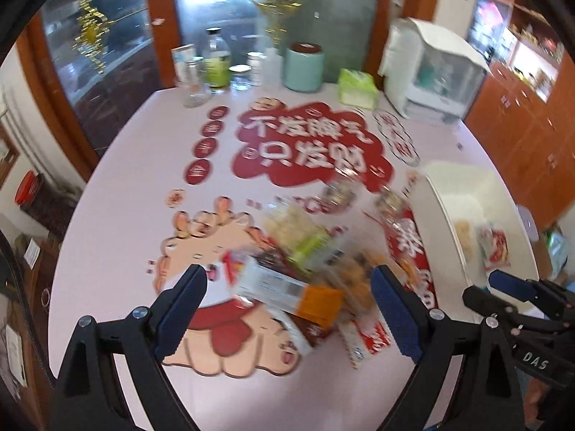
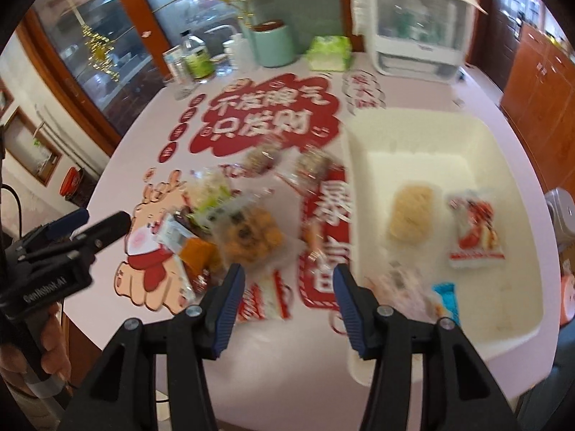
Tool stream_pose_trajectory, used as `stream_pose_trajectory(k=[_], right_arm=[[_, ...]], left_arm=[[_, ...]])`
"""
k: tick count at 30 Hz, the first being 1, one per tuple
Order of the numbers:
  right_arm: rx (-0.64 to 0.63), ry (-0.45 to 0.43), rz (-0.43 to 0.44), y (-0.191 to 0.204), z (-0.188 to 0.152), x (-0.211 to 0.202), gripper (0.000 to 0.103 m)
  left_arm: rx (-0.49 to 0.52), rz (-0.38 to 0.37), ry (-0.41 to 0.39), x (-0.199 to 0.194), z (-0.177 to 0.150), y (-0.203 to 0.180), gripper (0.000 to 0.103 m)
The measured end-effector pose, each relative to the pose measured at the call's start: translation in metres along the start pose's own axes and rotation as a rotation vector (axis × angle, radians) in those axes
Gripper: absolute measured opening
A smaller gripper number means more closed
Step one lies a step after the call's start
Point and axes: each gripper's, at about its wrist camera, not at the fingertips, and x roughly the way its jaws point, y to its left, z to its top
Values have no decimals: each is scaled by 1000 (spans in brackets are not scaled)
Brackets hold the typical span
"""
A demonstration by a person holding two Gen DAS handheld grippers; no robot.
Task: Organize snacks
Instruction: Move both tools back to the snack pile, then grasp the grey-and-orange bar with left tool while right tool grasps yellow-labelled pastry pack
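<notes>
We hover left tool [image 1: 287,309], spread wide, empty, over snack pile [image 1: 305,265]. Right tool [image 2: 287,305] half-spread, empty, beside bin [image 2: 413,136]. Risk: packets overlap, we pinch two, one slips onto counter [image 1: 136,165].

Open tabletop at centre, clutter at the edges

In the right wrist view, the snack pile [image 2: 230,230] fills the lower centre and the white bin [image 2: 424,125] walls off the right; bottles [image 2: 196,55], a green canister [image 2: 275,45] and a white appliance [image 2: 413,32] line the top edge, leaving bare table [image 2: 118,165] at centre left.
</notes>
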Motion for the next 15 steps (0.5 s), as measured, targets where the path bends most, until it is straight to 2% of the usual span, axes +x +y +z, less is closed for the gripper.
stream_pose_trajectory(k=[5,9,15], right_arm=[[-69,12,14,32,18,21,66],[-123,59,7,46,25,50,73],[-163,175,-30,52,24,106,78]], left_arm=[[-92,2,23,11,9,41,92],[-165,-1,92,38,4,62,92],[-274,-18,211,90,-11,70,92]])
